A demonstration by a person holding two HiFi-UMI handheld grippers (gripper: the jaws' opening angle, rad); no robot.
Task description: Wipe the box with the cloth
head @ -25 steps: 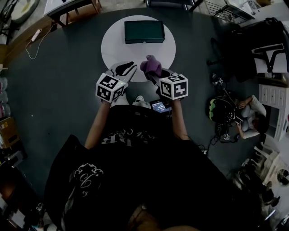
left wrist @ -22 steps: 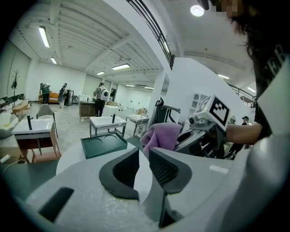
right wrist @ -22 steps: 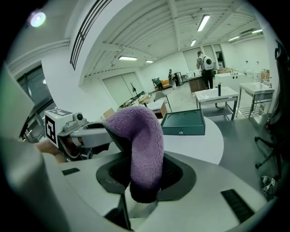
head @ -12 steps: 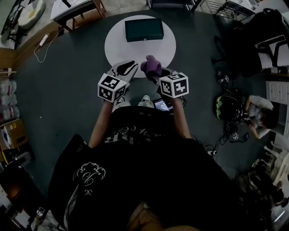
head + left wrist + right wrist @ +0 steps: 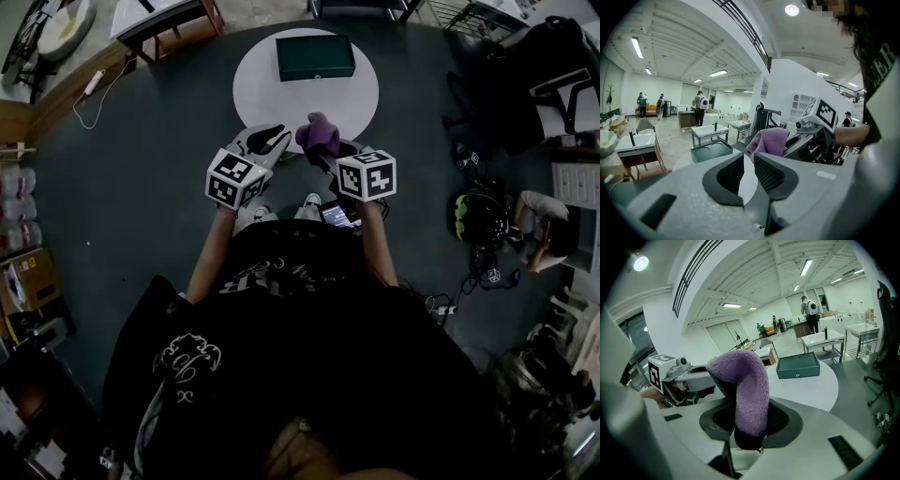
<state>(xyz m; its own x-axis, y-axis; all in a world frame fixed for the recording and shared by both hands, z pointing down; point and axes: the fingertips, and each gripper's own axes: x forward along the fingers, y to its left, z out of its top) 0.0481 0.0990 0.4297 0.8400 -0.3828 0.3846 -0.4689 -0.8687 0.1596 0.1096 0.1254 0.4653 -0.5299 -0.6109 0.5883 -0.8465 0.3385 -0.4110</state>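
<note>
Your right hand-held gripper (image 5: 747, 422), one of two, is clamped on the single purple cloth (image 5: 746, 385), which stands up from between its jaws and folds over at the top. Your left hand-held gripper (image 5: 747, 163) has its jaws a narrow gap apart with nothing between them. The one dark green box (image 5: 315, 57) lies on the far side of the one round white counter (image 5: 281, 98), well apart from both hand-held grippers.

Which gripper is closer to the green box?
Right. The right gripper, holding the purple cloth, is straight in front of the box; the left gripper is off to the box's left, slightly farther.
</note>
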